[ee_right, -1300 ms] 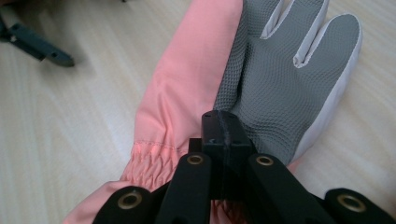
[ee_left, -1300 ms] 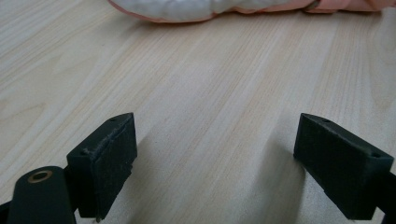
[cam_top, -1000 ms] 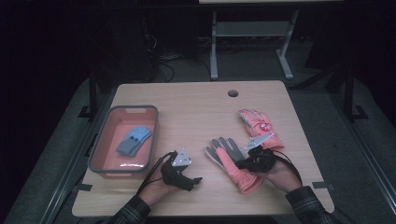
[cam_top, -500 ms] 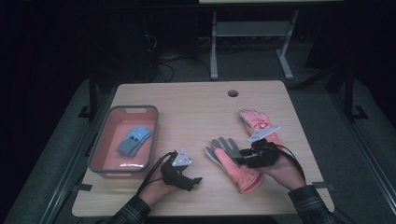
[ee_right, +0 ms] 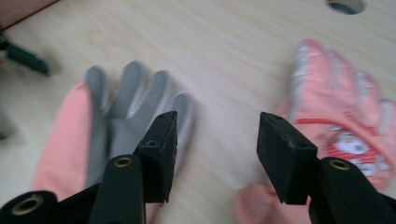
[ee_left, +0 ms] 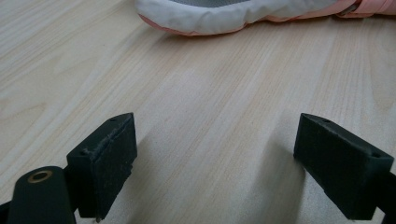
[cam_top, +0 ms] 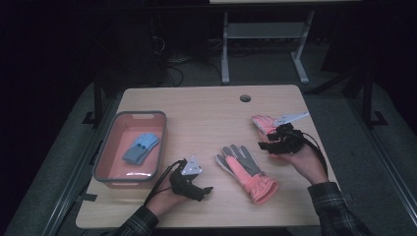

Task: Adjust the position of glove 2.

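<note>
The right gripper has its jaws part-way apart with nothing between them; they have just been opening, and bare wood shows in the gap. Seen in the right gripper view, the grey-palmed glove lies just beyond the left-hand jaw, and the pink glove with a cartoon patch just beyond the right-hand one, so the jaws look down on the strip of counter between the pair. In the high view this right gripper hangs above the near end of the pink glove, while the grey-palmed glove lies flat, palm up, cuff toward the person, near but apart from it.

The left gripper is released too, its jaws wide, empty, low over bare wood, with the edge of the grey-palmed glove well ahead of them. In the high view the left gripper sits between that glove and the red bin, which holds a blue glove.

My reading is that the step in hand is a let-go of the grey-palmed glove, now laid out, and the turn toward the second glove. The next move probably calls for swinging the right jaws over the pink glove, lowering them across an edge or cuff, and clenching on fabric alone, not the counter
</note>
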Action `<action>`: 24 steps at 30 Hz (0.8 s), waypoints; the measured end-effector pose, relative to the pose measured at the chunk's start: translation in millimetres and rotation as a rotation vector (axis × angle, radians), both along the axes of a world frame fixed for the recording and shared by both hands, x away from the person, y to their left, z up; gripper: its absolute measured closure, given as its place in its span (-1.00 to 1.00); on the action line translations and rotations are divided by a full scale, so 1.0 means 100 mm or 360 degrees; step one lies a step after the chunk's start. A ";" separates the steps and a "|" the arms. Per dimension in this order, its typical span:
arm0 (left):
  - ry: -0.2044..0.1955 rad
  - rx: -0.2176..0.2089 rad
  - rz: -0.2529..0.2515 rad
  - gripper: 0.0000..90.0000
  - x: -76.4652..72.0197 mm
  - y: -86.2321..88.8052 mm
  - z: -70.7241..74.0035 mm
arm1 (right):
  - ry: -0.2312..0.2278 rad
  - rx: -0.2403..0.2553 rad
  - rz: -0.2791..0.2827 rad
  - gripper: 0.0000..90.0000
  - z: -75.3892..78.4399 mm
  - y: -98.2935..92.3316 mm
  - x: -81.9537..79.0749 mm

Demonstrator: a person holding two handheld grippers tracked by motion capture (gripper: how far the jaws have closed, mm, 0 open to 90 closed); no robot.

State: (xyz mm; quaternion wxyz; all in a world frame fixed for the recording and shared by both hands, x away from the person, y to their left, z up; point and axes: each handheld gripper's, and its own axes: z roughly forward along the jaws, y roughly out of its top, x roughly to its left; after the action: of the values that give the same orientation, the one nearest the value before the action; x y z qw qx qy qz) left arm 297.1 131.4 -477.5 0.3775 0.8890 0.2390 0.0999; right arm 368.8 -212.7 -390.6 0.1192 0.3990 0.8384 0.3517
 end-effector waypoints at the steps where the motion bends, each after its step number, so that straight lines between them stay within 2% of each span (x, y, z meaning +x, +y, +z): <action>1: 0.0001 0.0000 0.0001 -0.72 0.00 0.00 0.00 | 0.0010 0.0014 -0.0034 0.05 0.01 -0.03 0.05; 5: 0.0009 -0.0005 0.0005 -0.72 0.00 0.00 0.00 | 0.0025 0.0035 -0.0121 0.02 -0.01 -0.12 0.24; 9: 0.0009 -0.0005 0.0005 -0.72 0.00 0.00 0.00 | 0.0042 0.0005 -0.0189 -0.01 -0.05 -0.21 0.41; 13: 0.0008 -0.0004 0.0003 -0.72 0.00 0.00 0.00 | 0.0099 0.0008 -0.0257 -0.09 -0.15 -0.29 0.55; 15: 0.0008 -0.0004 0.0003 -0.72 0.00 0.00 0.00 | 0.0137 0.0011 -0.0285 -0.21 -0.24 -0.33 0.63; 16: 0.0008 -0.0004 0.0003 -0.72 0.00 0.00 0.00 | 0.0137 0.0011 -0.0285 -0.21 -0.24 -0.33 0.63; 20: 0.0008 -0.0004 0.0003 -0.72 0.00 0.00 0.00 | 0.0179 -0.0010 -0.0349 -0.42 -0.35 -0.34 0.71; 24: 0.0008 -0.0004 0.0003 -0.72 0.00 0.00 0.00 | 0.0198 0.0003 -0.0375 -0.57 -0.44 -0.34 0.76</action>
State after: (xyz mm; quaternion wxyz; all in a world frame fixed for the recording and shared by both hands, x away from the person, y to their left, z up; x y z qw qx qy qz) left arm 296.8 131.1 -477.5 0.3780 0.8885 0.2411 0.0976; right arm 444.6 -246.9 -434.7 0.1072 0.5158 0.7912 0.3106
